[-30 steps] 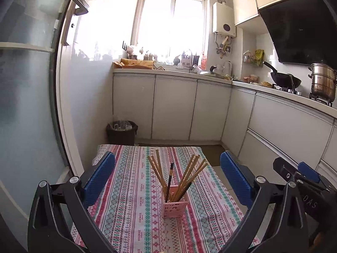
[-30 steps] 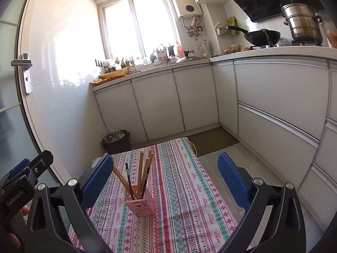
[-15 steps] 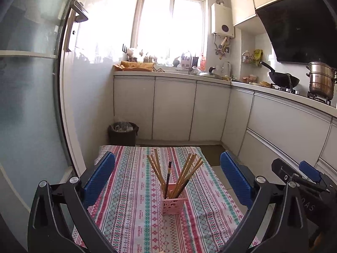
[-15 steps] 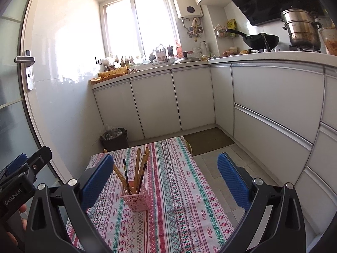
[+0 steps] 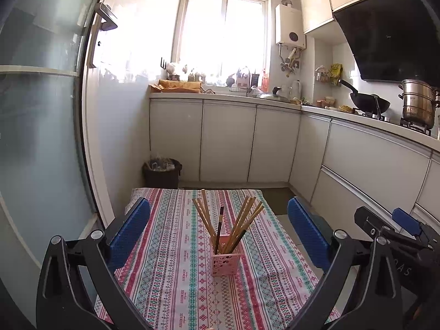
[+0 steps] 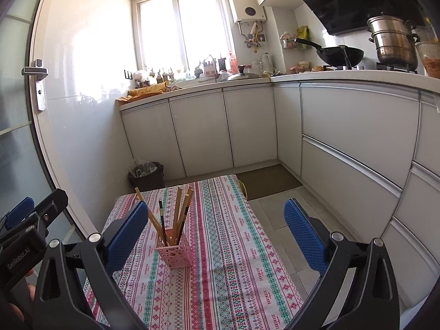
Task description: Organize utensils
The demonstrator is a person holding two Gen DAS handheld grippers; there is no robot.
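A pink perforated holder (image 5: 225,260) stands upright on the striped tablecloth (image 5: 170,275), filled with several wooden chopsticks (image 5: 242,220) and one dark one (image 5: 219,228). It also shows in the right wrist view (image 6: 173,253) with the chopsticks (image 6: 178,206). My left gripper (image 5: 220,231) is open and empty, held back from the holder. My right gripper (image 6: 216,236) is open and empty, to the right of the holder. The right gripper's body shows at the right edge of the left wrist view (image 5: 390,236).
A dark bin (image 5: 162,172) stands on the floor beyond the table's far edge. White cabinets (image 5: 225,140) run along the back and right. A wok (image 6: 341,55) and a steel pot (image 6: 393,44) sit on the stove. A glass door (image 5: 35,137) is at left.
Both grippers have drawn slightly back and up from the table; the holder sits a little lower and smaller in view. Both stay open and empty.
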